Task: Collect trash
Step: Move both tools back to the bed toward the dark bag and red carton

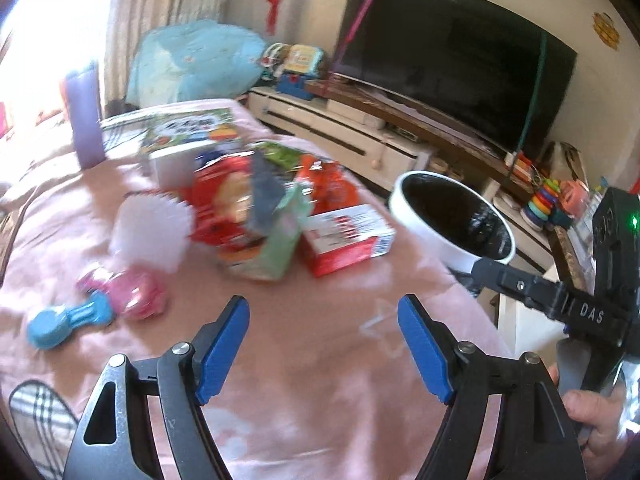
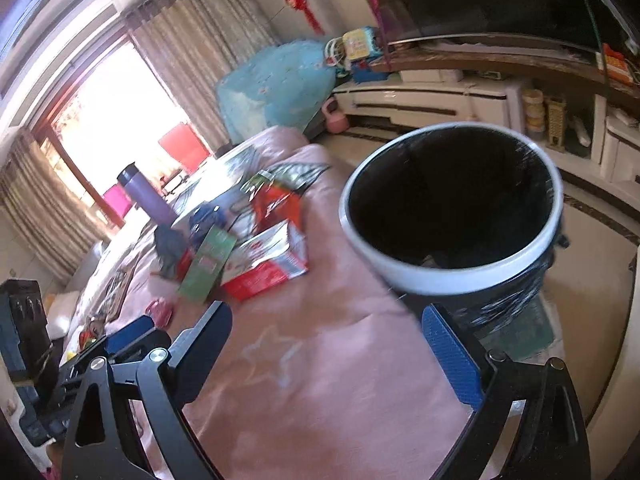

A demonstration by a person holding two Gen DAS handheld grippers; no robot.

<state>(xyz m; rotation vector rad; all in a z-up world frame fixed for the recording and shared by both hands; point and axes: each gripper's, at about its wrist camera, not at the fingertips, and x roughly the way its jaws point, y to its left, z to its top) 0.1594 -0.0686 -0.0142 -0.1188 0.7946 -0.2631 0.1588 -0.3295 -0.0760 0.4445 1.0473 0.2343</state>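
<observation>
A pile of trash lies on the pink cloth: a red box, a green carton, a red snack bag, an orange bag and a white fluted paper cup. My left gripper hangs open above bare cloth in front of the pile, nothing between its blue pads. A white-rimmed bin with a black liner stands by the table's right edge. My right gripper is open and empty just before the bin, with the red box and green carton to its left.
A purple bottle, picture books, and pink and blue toys share the table. A TV on a low cabinet is behind. A hand holds the right gripper's handle.
</observation>
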